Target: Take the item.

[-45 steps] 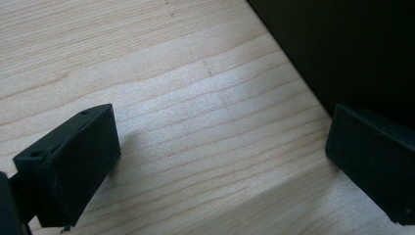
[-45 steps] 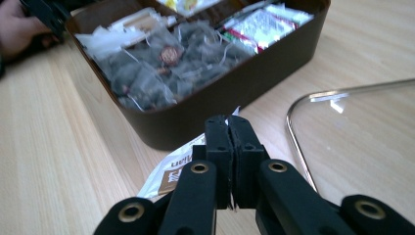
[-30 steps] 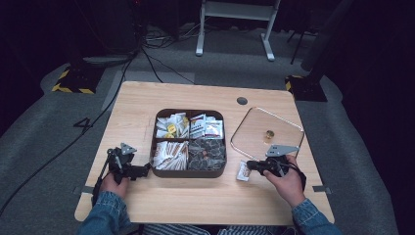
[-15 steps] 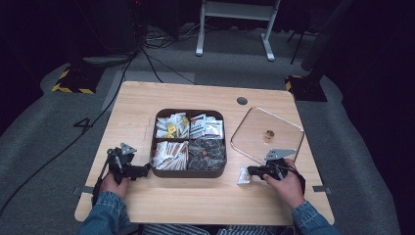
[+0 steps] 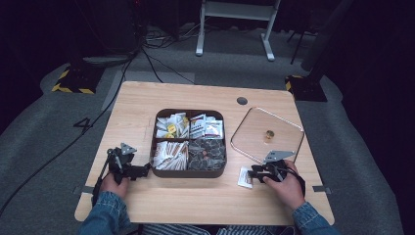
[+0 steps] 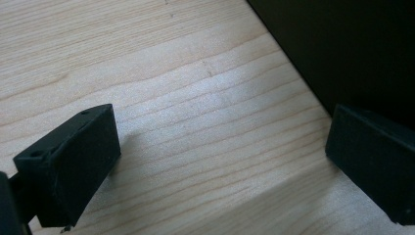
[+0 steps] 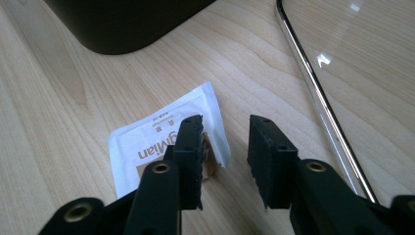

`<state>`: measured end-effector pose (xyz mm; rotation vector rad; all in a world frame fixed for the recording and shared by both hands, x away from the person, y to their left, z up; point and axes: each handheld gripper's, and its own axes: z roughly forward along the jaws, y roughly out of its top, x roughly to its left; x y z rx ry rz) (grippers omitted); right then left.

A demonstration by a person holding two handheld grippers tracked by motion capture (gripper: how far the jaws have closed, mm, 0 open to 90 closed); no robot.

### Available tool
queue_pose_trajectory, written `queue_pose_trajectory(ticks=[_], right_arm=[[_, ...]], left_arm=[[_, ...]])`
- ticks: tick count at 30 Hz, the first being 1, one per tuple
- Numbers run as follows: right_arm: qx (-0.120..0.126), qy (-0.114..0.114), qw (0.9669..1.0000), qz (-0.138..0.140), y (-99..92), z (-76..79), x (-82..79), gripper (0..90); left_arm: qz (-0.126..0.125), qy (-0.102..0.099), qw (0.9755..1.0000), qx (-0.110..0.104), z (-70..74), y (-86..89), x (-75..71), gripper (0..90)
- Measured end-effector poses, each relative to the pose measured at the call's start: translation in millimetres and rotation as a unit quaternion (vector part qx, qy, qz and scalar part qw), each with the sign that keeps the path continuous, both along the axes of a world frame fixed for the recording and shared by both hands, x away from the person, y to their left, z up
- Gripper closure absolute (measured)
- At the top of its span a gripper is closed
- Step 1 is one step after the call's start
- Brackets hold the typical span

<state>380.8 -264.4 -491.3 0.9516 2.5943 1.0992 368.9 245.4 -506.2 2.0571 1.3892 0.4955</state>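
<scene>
On the pale wood-grain table (image 5: 195, 205), the left gripper (image 5: 142, 171) sits lower left, its matte black jaws spread wide over bare wood beside the tray (image 5: 191, 172). The dark, round-cornered square tray at centre has four compartments of packets. Lower right, the right gripper (image 7: 225, 142) has just been opening; nothing lies between its jaws. One flat white sachet (image 7: 161, 142), printed "gMian", lies under the left jaw. The glass lid (image 5: 266, 134) lies right of centre.
</scene>
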Motion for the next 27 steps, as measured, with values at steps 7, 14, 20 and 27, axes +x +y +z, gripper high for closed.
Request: queue_pose_trajectory(ticks=[7,14,20,27], right_arm=[[-0.002,-0.012,0.9999,-0.002,2.3,2.1,0.0,61.3],[0.014,-0.018,0.9997,-0.008,2.7,8.3,0.5,58.9],[0.034,-0.025,0.9989,-0.019,-0.3,18.8,2.6,57.9],[0.055,-0.034,0.9976,-0.026,-0.2,31.3,5.8,57.1]], left_arm=[[0.001,0.0,1.0,0.0,0.0,-0.1,-0.1,0.0],[0.0,0.0,1.0,0.0,0.0,0.1,0.3,0.0],[0.0,0.0,1.0,0.0,0.0,0.1,0.4,0.0],[0.0,0.0,1.0,0.0,0.1,0.1,0.4,0.0]])
